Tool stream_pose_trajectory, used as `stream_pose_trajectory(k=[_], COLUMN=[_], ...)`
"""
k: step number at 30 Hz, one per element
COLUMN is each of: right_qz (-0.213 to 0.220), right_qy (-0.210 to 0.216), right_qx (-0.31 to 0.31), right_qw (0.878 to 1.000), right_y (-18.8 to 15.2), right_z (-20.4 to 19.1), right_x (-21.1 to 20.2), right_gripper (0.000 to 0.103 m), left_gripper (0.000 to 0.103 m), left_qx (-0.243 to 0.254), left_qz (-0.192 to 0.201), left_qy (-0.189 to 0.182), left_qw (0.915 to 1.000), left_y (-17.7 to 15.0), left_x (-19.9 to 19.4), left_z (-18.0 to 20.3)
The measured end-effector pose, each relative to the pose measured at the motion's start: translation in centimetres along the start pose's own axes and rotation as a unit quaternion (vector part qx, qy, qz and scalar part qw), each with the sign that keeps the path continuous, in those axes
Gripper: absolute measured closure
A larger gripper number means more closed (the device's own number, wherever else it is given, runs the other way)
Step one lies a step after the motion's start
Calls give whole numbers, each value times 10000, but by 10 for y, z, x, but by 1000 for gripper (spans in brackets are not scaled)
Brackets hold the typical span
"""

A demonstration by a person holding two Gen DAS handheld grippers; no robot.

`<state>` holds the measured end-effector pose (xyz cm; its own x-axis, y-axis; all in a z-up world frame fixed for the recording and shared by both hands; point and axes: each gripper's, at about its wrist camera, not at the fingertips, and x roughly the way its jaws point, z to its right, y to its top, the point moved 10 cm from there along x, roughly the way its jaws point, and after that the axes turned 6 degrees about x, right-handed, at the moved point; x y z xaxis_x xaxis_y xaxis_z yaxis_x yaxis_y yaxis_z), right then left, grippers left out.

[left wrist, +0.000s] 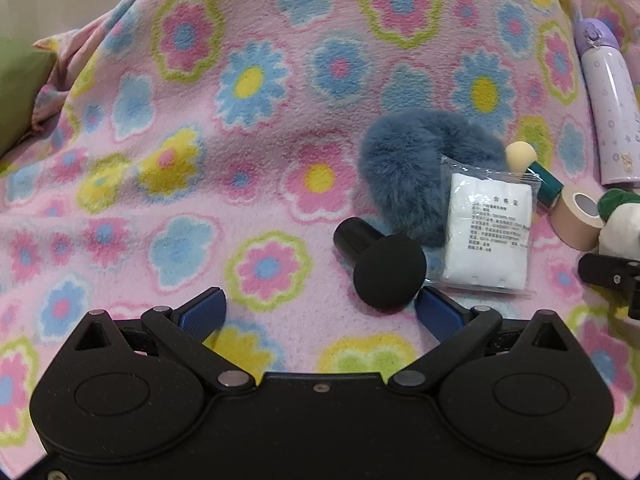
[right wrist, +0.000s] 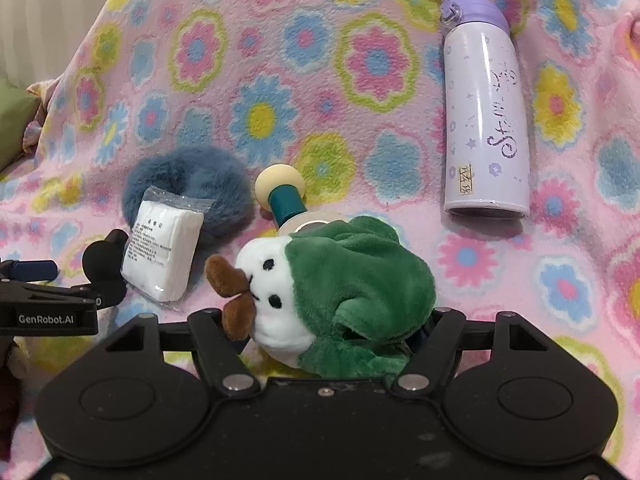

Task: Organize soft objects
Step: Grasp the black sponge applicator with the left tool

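Observation:
My left gripper is open and empty, low over the flowered blanket. A black mushroom-shaped sponge puff lies just ahead of its right finger. Behind it lie a blue furry scrunchie, a clear bag of white cotton pads, a beige puff on a teal handle and a roll of beige tape. My right gripper is shut on a green and white plush toy; its fingertips are hidden by the plush. The scrunchie, cotton pads and teal-handled puff show ahead.
A lilac thermos bottle lies on the blanket at the right, also in the left wrist view. A green cushion sits at the far left edge. The left gripper's body shows at the left of the right wrist view.

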<state>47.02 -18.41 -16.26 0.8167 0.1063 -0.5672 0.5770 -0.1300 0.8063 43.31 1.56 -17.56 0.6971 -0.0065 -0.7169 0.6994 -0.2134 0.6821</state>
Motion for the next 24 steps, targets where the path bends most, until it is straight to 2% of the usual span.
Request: stream_pose_trajectory(k=[4,6,12,16,18,20,23,24], right_qz=[0,1,-3,0,-1,1,-7,-5], right_qy=[6,15,25,34,22,19,27,30], right_qx=[10,22,45,78,74,78,85,91], right_qw=[10000,10000,10000,10000,10000,10000,10000,10000], right_y=[0,0,0,0,0,0,-1,-1], right_z=[0,0,0,0,-1,-1,-1,-1], right_x=[0,0,0,0,0,0,-1,-1], right_gripper=[32,32,32,32,32,32,32,32], left_gripper=[4,5,5,5,11,31,48,51], left_qx=[544,905,1639,1917,1786,1585,1302,1241], left_qz=[52,94,319,227,212,192,201,200], left_qy=[-191,-411,-1217,-1537,-1732,-1959,-1994,-1980], left_qw=[9983,9950,9784,9691,9683,9675,9710,9721], left_y=[10,14,25,28,32,32,32,31], left_x=[2,3,4,15,18,17,15,12], left_z=[5,10,23,36,40,45,48,49])
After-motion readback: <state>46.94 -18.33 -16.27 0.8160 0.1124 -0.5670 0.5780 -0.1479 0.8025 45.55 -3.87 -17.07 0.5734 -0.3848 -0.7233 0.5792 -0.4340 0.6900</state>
